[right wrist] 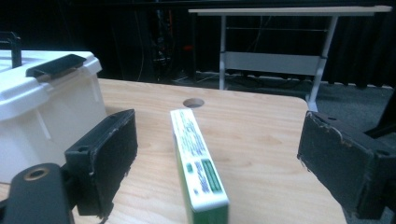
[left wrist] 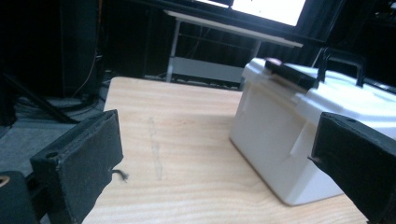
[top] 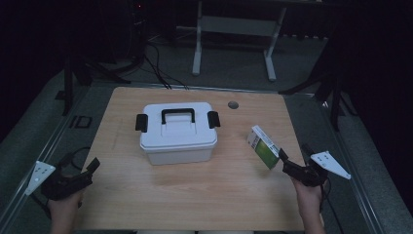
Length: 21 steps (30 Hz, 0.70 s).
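A white lidded storage box (top: 178, 134) with a black handle and two black side latches sits mid-table; it also shows at the right of the left gripper view (left wrist: 280, 135) and at the left of the right gripper view (right wrist: 42, 107). A small green and white carton (top: 263, 146) stands on its narrow edge at the right. My right gripper (top: 294, 153) is open just behind it, and the carton (right wrist: 198, 168) lies between the wide-apart jaws without touching them. My left gripper (top: 92, 168) is open and holds nothing at the table's front left, with the storage box ahead of it to the right.
A round cable hole (top: 233, 105) is in the wooden table (top: 219, 190) behind the carton. Beyond the far edge stand a grey desk frame (top: 234, 29) and floor cables (top: 156, 63). Bare wood lies in front of the storage box.
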Each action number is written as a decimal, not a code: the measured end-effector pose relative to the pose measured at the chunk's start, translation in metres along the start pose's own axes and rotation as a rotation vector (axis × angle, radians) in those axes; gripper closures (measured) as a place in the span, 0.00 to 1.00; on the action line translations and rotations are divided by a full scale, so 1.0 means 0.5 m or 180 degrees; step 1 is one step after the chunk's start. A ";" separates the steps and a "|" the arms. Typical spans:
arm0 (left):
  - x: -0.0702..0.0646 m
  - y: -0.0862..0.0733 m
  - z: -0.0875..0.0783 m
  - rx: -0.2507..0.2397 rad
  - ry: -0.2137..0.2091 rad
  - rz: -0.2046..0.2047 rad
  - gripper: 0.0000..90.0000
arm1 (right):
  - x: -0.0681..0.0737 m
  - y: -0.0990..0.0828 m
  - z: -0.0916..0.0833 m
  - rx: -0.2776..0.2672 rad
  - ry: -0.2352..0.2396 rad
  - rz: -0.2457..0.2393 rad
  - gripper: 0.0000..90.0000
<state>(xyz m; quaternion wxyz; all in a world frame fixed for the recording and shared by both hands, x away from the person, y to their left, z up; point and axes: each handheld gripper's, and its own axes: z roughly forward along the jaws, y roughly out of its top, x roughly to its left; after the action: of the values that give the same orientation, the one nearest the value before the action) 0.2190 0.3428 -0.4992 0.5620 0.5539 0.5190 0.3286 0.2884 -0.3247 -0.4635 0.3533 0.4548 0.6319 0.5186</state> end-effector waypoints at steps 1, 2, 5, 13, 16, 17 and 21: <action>-0.001 0.004 0.005 0.0018 -0.0015 0.0024 0.02 | 0.005 0.007 0.006 0.0009 0.0050 -0.0014 0.13; -0.002 0.008 0.010 0.0034 -0.0030 0.0047 0.02 | 0.010 0.014 0.013 0.0020 0.0052 -0.0029 0.13; -0.006 0.016 0.028 0.0072 -0.0107 0.0079 0.02 | 0.025 0.029 0.031 0.0008 0.0102 -0.0040 0.14; -0.024 0.038 0.076 0.0154 -0.0293 0.0175 0.02 | 0.070 0.049 0.091 0.0104 0.0378 -0.0117 0.17; -0.026 0.042 0.094 0.0176 -0.0305 0.0207 0.03 | 0.086 0.049 0.112 0.0118 0.0459 -0.0176 0.20; -0.026 0.043 0.101 0.0190 -0.0285 0.0203 0.02 | 0.090 0.049 0.119 0.0106 0.0487 -0.0187 0.23; -0.020 0.038 0.127 0.0309 -0.0355 0.0186 0.07 | 0.110 0.044 0.149 0.0161 0.0582 -0.0182 0.33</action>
<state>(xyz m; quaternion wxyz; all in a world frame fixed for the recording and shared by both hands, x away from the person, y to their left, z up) 0.2807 0.3188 -0.4887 0.5527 0.6128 0.4859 0.2880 0.3427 -0.2471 -0.4566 0.2972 0.3961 0.6871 0.5316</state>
